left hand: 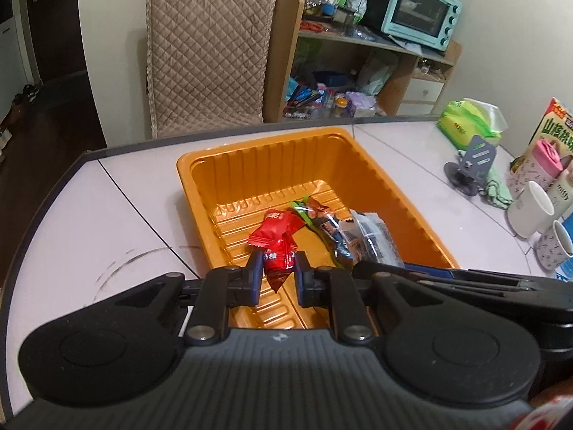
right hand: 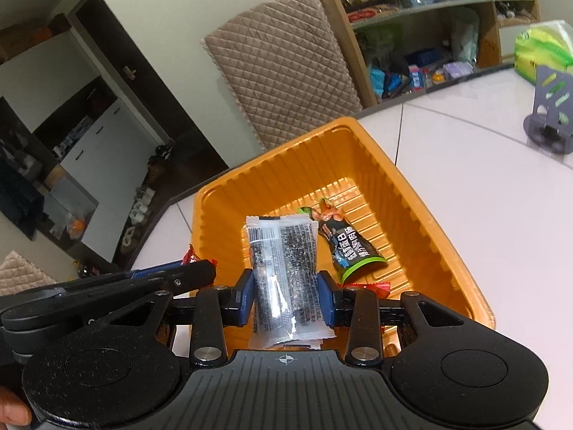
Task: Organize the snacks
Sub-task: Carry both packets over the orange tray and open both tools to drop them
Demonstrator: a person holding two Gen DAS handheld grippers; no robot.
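Crinkly foil-light red packet (left hand: 277, 251) pinched mid-body by left gripper (left hand: 277, 268), clear sachet (right hand: 284, 268) by right gripper (right hand: 285, 286), orange tray (left hand: 200, 179) at twelve o'clock

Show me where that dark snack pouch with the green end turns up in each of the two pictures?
Left wrist view: dark snack pouch lies mid-tray, between the red packet and the clear packet.
Right wrist view: dark snack pouch lies right of centre, beside the clear packet.
Shared landmark: orange tray.

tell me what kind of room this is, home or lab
Most likely a home dining or kitchen corner: a mint toaster oven on a cluttered wooden shelf, a quilted chair cover, and mugs on the white table.
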